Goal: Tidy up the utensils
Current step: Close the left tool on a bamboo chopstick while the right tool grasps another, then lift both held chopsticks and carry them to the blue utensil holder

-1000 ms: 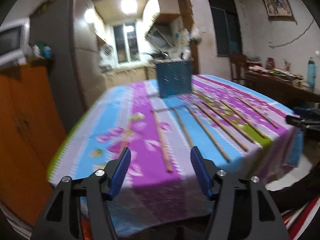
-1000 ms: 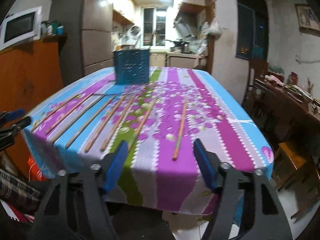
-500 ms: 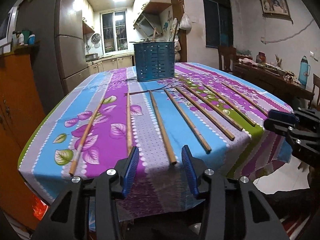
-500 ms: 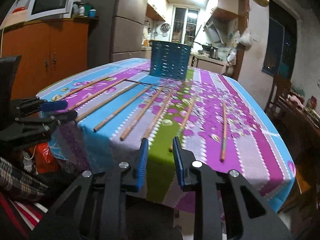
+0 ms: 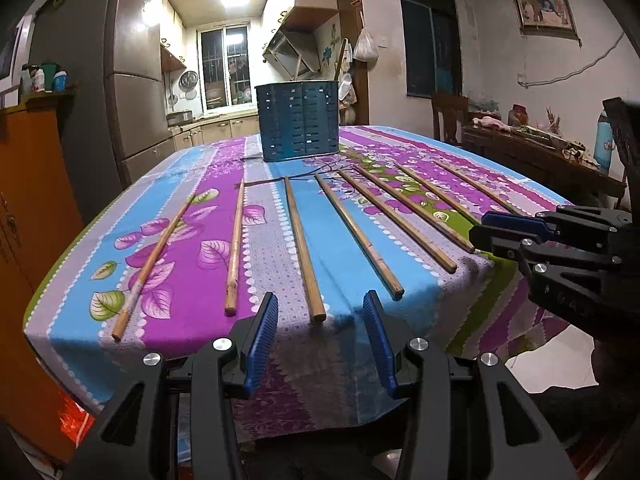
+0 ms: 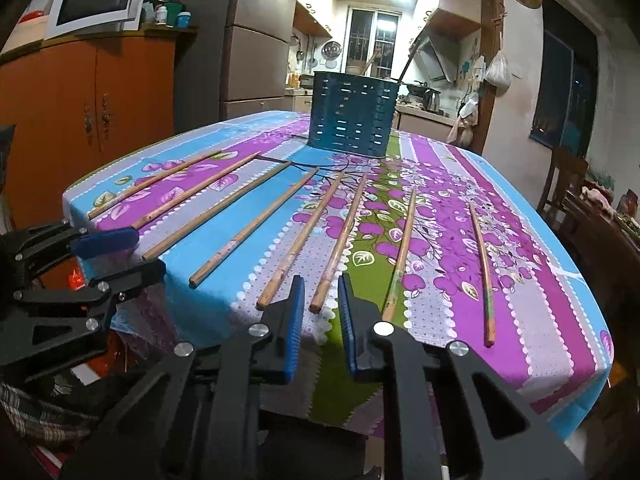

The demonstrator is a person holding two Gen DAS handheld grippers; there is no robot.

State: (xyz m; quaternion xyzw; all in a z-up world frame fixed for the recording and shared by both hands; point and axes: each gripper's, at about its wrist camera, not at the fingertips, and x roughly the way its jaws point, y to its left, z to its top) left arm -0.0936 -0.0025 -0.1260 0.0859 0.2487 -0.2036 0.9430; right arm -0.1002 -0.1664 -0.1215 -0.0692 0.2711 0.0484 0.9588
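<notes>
Eight wooden chopsticks lie side by side on the table (image 5: 400,248), which wears a striped floral tablecloth, their near ends toward the two tools and their far ends fanning toward a blue slotted utensil holder (image 5: 298,122) that stands upright well beyond them.

The left tool (image 5: 322,342) hovers at the table's near edge with its blue pads apart and nothing between them. The third chopstick from the left (image 5: 302,248) ends just ahead of its gap, apart from both pads. Two more chopsticks lie to the left of this tool; the rest lie to its right.

The right tool (image 6: 320,324) sits to the right of the left one, also at the near edge. Its jaws are closing and stand only a narrow gap apart, with no chopstick yet between the pads. The near end of the sixth chopstick from the left (image 6: 340,240) lies just ahead of that gap. Another chopstick ends just ahead of its left pad, and two lie off to its right.
</notes>
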